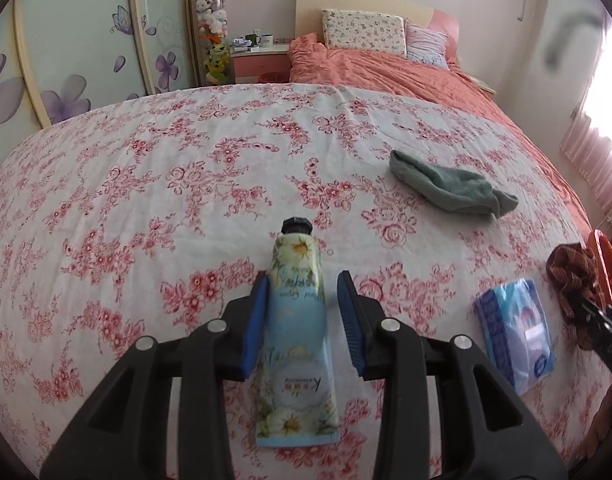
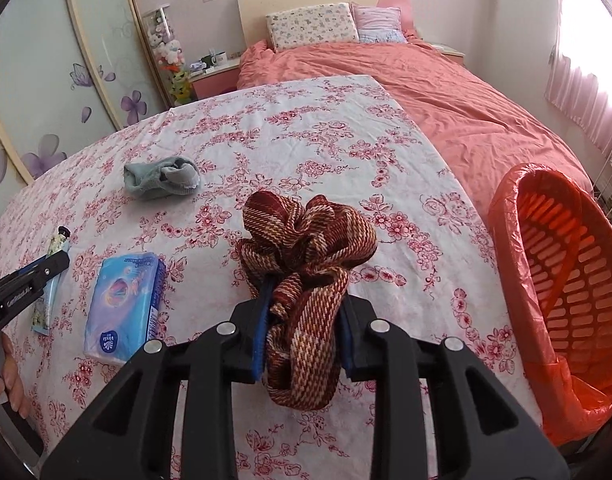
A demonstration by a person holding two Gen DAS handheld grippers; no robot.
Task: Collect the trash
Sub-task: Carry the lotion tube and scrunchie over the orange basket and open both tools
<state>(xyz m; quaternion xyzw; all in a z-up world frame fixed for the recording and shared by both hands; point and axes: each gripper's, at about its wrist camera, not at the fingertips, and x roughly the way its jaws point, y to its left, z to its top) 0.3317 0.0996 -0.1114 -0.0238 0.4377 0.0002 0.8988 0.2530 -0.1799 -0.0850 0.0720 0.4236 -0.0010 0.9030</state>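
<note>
L gripper (image 1: 301, 294): mine, jaws part open, straddling the hand cream tube (image 1: 295, 332). L pad looks to touch the tube's side, R pad stands clear w/ a gap, so no grip.
Tube: flat on the floral sheet (image 1: 145, 168), black cap pointing away from me, crimped end nearest me, running lengthwise btwn the fingers.
R gripper (image 2: 303, 304): mine, clamped on the red-brown woven cloth (image 2: 306, 248); both pads press its sides, bulk bunched up beyond the fingertips, a loop hanging below them. Can't tell if the cloth is clear of the sheet.
Tissue pack (image 2: 123, 304): blue, flat on the sheet, btwn the 2 grippers; just R of the tube, L of the cloth.
Green sock (image 1: 450, 186): crumpled, further out on the sheet, well apart from both grippers.
Trash basket (image 2: 566, 292): orange slatted, red bag liner, at the sheet's R edge, near my R gripper, mouth tilted toward the cam.
My L hand (image 2: 3, 380): fingers visible at far L edge of R view, on the L gripper's handle.
</note>
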